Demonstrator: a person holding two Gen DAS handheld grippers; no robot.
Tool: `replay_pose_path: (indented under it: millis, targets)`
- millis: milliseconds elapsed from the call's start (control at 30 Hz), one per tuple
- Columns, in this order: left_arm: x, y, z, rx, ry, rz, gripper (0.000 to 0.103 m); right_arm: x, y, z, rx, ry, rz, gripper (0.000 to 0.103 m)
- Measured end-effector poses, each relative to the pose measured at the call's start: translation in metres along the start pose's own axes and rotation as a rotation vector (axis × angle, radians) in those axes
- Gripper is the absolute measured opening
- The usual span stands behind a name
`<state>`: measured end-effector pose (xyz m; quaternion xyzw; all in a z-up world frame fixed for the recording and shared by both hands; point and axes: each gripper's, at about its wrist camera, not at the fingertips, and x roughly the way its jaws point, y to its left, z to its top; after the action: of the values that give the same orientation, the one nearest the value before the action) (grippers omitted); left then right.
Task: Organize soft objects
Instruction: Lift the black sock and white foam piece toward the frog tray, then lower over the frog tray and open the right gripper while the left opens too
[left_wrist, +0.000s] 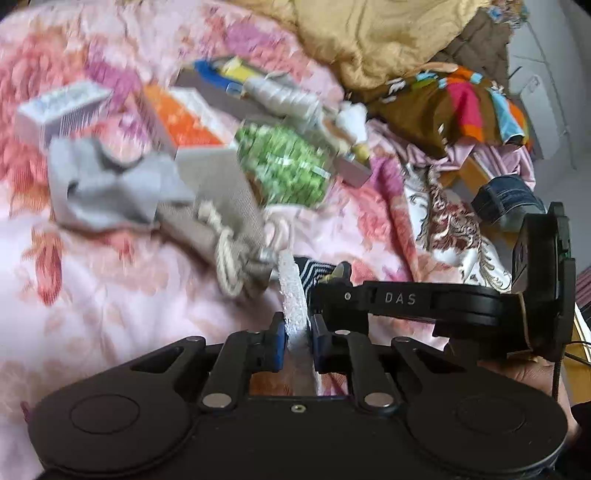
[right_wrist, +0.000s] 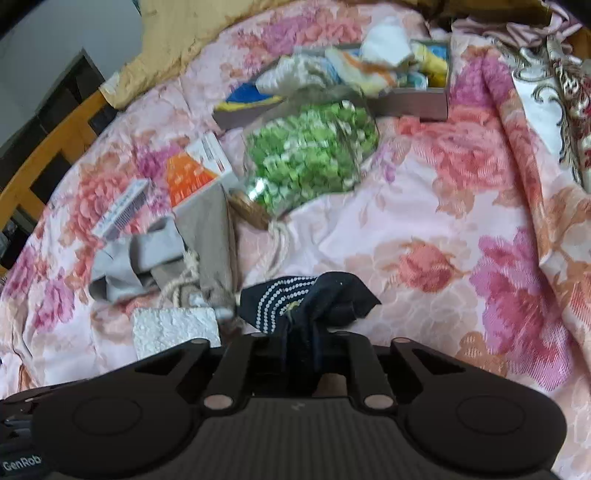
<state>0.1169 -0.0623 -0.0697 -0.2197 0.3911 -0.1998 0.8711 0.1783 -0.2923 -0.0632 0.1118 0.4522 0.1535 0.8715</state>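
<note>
In the left wrist view my left gripper is shut on a thin white foam piece that stands on edge between its blue pads. My right gripper is shut on a dark navy sock with white dots, bunched on the bedspread. The right gripper and a bit of that sock also show in the left view, just right of the foam. The foam lies left of the sock. A grey sock and a beige drawstring bag lie beyond.
A pink floral bedspread covers the bed. On it are a clear bag of green bits, a grey box of folded cloths, an orange-and-white carton and a white striped carton. Piled clothes lie far right.
</note>
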Motion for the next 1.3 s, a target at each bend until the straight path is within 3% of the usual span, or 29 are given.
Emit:
replay_pose_path:
  millis: [300,467,633,767,1033,1300]
  targets:
    - [-0.020,-0.012,0.010,0.023,-0.145,0.017,0.013,-0.022,0.009,0.003,-0.064,-0.166,0.019,0.009]
    - [-0.024,-0.011,0.021,-0.010,-0.194,0.017,0.013,-0.043,0.021,0.003,-0.142,-0.324,-0.015,0.009]
    - [-0.017,-0.010,0.048,-0.042,-0.247,0.000,0.013,-0.055,0.023,0.018,-0.161,-0.450,-0.038,0.009]
    - [-0.006,-0.016,0.081,-0.033,-0.311,0.002,0.013,-0.052,0.016,0.050,-0.171,-0.549,-0.026,0.009]
    - [0.042,-0.025,0.155,-0.021,-0.376,0.026,0.013,-0.016,-0.016,0.114,-0.114,-0.610,-0.020,0.009]
    - [0.111,-0.029,0.209,-0.030,-0.360,0.005,0.013,0.024,-0.051,0.160,-0.048,-0.633,-0.006,0.009]
